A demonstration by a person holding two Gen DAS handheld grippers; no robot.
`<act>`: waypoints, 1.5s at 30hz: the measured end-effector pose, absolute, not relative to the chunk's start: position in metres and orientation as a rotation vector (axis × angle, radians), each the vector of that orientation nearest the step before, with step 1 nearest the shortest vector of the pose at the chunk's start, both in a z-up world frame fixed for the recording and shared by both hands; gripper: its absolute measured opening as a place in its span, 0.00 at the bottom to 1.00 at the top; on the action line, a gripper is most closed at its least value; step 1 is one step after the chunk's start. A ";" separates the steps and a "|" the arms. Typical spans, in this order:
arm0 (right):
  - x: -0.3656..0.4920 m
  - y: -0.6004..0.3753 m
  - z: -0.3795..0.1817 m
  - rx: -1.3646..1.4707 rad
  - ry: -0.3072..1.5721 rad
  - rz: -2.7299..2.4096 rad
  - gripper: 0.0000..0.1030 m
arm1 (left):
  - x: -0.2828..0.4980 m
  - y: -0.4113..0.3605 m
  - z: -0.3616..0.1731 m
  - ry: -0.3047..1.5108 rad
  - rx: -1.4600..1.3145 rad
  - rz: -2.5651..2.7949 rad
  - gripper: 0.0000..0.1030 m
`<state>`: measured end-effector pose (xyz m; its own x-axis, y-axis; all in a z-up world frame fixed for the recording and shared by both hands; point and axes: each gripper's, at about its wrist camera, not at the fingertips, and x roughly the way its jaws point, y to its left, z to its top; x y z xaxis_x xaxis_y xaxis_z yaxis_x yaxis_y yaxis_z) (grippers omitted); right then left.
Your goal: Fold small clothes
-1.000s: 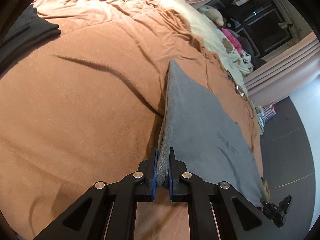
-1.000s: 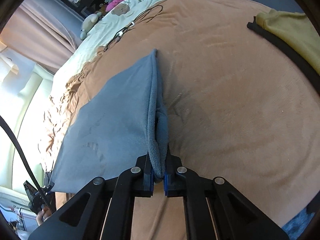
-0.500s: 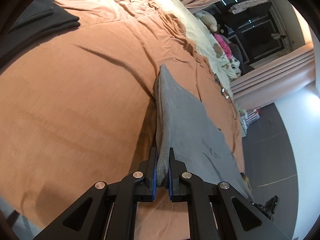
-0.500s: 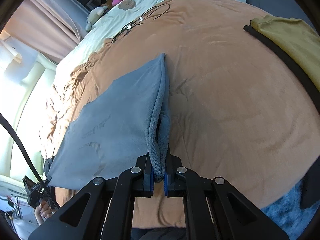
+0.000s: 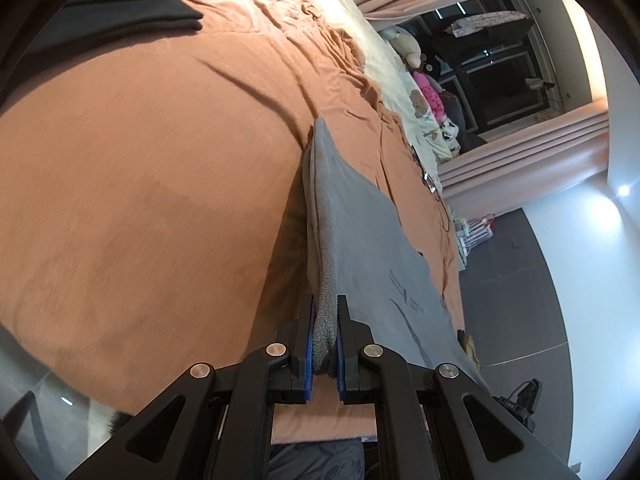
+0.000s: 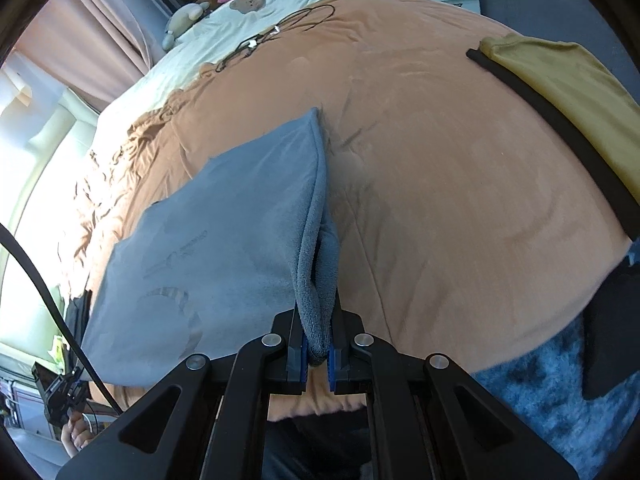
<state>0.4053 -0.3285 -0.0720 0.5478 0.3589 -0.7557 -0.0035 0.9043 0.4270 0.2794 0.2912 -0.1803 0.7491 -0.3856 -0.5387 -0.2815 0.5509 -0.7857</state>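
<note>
Grey garment: lifted above orange bed cover, far corner touching it.
Left tool: clamped on garment edge.
Right tool: clamped on garment edge.
Mustard cloth: beyond garment, well apart.

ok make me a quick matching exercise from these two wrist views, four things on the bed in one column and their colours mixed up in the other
Things:
1. garment pinched by the left gripper and the right gripper
2. bedspread
3. folded top at the bed's right edge
4. pillow sheet with the bear print

Colours:
A. cream
B. mustard yellow
C. grey
D. orange-brown

Pairs: 1-C, 2-D, 3-B, 4-A
</note>
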 end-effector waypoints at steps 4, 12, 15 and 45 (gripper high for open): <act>0.397 -0.325 -0.079 0.393 0.988 0.196 0.03 | 0.267 0.290 -0.189 0.753 -1.030 -0.080 0.08; 0.394 -0.319 -0.103 0.358 1.029 0.138 0.03 | 0.252 0.286 -0.203 0.758 -1.025 -0.071 0.08; 0.398 -0.314 -0.111 0.347 1.057 0.130 0.04 | 0.255 0.287 -0.213 0.778 -1.034 -0.059 0.08; 0.345 -0.140 -0.072 0.044 0.933 0.518 0.33 | 0.230 0.275 -0.231 0.718 -1.118 0.020 0.40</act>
